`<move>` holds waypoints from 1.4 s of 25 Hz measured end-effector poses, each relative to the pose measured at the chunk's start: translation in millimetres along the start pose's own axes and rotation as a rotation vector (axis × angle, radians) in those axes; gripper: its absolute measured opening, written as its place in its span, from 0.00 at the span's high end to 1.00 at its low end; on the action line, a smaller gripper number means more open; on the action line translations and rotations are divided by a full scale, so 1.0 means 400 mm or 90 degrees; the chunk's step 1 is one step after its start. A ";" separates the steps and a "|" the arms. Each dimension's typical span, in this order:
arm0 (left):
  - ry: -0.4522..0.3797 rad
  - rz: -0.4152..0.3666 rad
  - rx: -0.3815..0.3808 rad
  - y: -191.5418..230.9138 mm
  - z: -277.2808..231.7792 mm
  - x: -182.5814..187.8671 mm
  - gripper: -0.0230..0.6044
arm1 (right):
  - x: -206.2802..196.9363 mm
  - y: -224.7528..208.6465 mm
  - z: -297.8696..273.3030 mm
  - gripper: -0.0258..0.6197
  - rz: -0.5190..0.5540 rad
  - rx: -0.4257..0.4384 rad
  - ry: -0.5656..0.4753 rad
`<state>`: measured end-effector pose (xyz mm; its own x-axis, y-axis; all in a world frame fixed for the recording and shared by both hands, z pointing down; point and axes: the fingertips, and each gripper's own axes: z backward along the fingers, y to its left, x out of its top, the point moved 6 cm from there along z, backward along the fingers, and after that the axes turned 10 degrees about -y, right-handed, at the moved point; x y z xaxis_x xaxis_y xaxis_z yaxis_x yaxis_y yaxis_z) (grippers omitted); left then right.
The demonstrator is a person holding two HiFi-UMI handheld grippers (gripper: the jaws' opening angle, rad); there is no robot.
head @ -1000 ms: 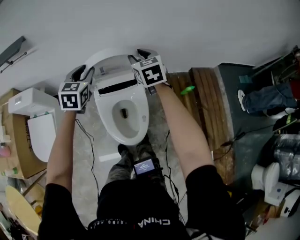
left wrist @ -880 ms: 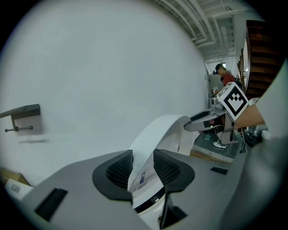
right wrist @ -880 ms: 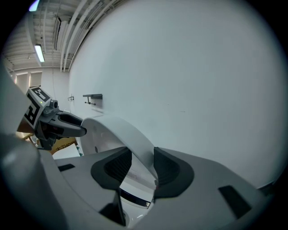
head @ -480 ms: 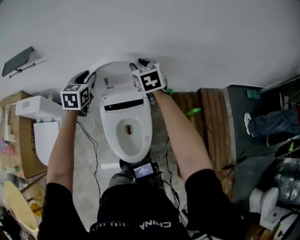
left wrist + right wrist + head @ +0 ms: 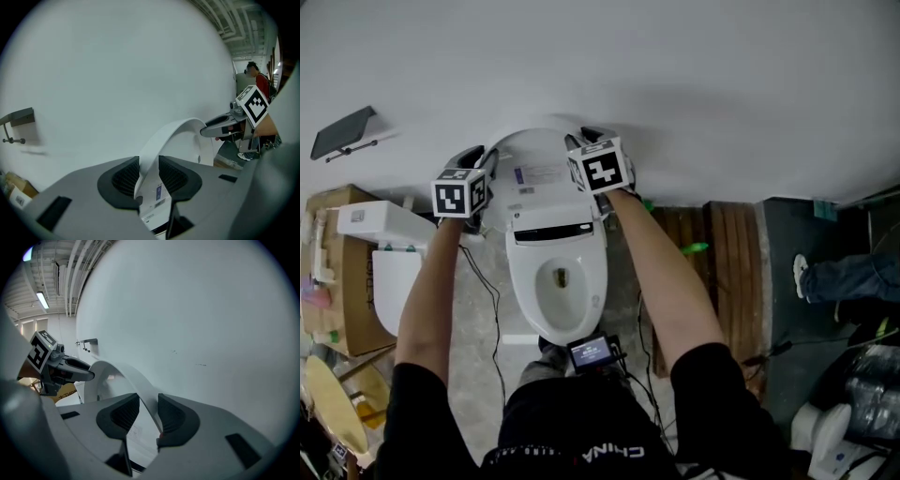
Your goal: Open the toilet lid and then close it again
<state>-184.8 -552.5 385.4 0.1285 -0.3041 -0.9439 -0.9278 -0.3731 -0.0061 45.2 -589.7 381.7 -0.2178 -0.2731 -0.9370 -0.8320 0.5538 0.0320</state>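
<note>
Lifted nearer the wall, the white plastic toilet lid [image 5: 539, 161] is rim-pinched by the left gripper [image 5: 478, 157] and the right gripper [image 5: 581, 138], whose jaws have just been closing on it; opening looks nearly done, so a gentle lowering should follow.

A plain white wall [image 5: 694, 75] is seen ahead, with a dark bracket [image 5: 344, 133] mounted on it; wooden planks [image 5: 727, 248] are laid on the grey floor [image 5: 475, 356].

- Soft, even light fills the room; the white wall [image 5: 675, 75] reads flat and pale grey.
- A ceiling tube lamp [image 5: 42, 300] glows at the upper left of the right gripper view.
- The wall bracket [image 5: 18, 119] casts a faint, smudged shadow below itself.
- Both gripper views bulge fish-eye, with black corners.
- The toilet lid [image 5: 161, 140] looks slightly soft close to the lens.
- The head view's lower right corner is dim.
</note>
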 end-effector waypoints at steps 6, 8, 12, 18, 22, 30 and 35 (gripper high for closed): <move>0.019 0.005 0.004 0.021 -0.041 0.012 0.75 | 0.015 -0.024 -0.035 0.77 -0.004 -0.006 0.006; 0.022 0.019 0.007 0.029 -0.051 0.013 0.75 | 0.012 -0.026 -0.045 0.77 -0.006 -0.002 0.014; 0.054 -0.033 0.031 0.022 -0.078 0.020 0.75 | 0.026 -0.046 -0.059 0.77 -0.007 0.000 0.006; 0.071 -0.003 0.028 0.024 -0.079 0.028 0.75 | 0.028 -0.048 -0.070 0.77 -0.007 0.011 0.015; 0.077 -0.033 0.012 0.010 -0.050 0.027 0.75 | 0.028 -0.046 -0.058 0.77 -0.001 0.019 0.022; 0.081 -0.061 -0.005 -0.015 0.022 0.018 0.75 | 0.038 -0.028 -0.013 0.77 -0.005 0.018 0.011; 0.058 -0.102 -0.010 -0.048 0.089 0.024 0.75 | 0.064 -0.008 0.060 0.77 -0.010 -0.005 -0.011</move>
<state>-178.2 -517.2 364.7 0.3067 -0.3172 -0.8974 -0.8871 -0.4371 -0.1487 54.3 -579.6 349.2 -0.1962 -0.2684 -0.9431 -0.8393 0.5433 0.0200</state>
